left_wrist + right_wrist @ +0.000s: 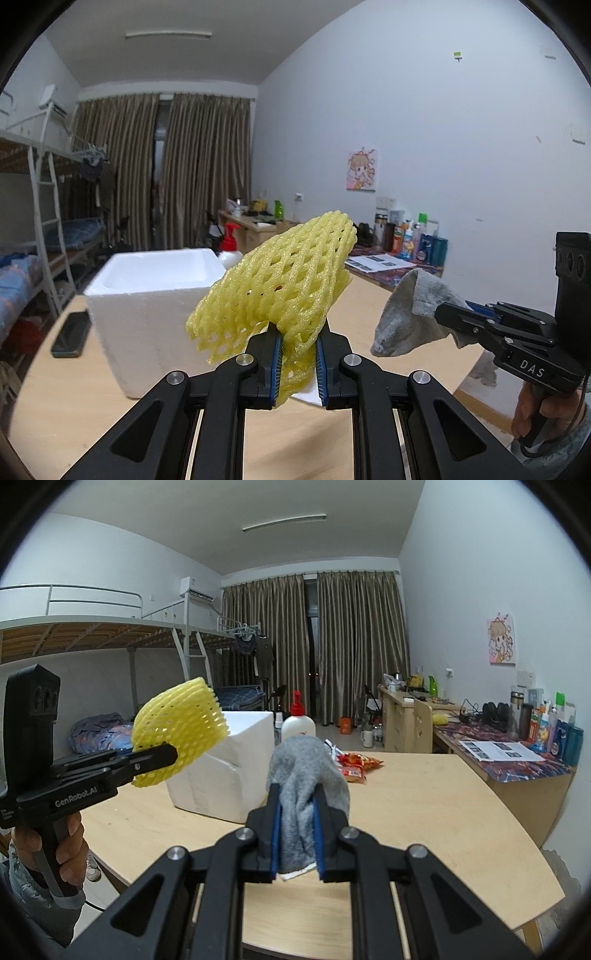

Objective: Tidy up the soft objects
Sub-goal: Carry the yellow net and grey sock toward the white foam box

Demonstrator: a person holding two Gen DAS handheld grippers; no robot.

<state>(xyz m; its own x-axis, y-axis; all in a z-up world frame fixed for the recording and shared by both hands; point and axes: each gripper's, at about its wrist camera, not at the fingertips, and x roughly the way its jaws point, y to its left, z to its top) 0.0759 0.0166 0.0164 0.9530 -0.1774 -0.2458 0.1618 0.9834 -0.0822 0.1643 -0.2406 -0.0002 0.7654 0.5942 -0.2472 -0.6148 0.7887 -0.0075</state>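
**Operator:** Two soft things are up off the table (424, 794) at once. My left gripper (297, 354) has the net (280, 284), the yellow foam mesh, and my right gripper (295, 827) has the sock (306, 771), grey and bunched. The box (155, 295), white foam with an open top, stands on the table ahead, left of the net in the left view.

**Second:** How do you want to run the drop?

**Operator:** One at a time, I think. I carry the net over the box mouth first, get it well inside the rim, then let go, since it is light and springy and could bounce off the wall. I keep the right hand clear meanwhile so the two grippers don't collide over the opening.

**Second:** And the jaws?

**Operator:** Left jaws are nearly together, clamped on the net's lower edge; most of the mesh fans out above them. Right jaws are also close, pinching a fold of the sock, with the rest slumped over the tips. Neither item touches the table or the box.
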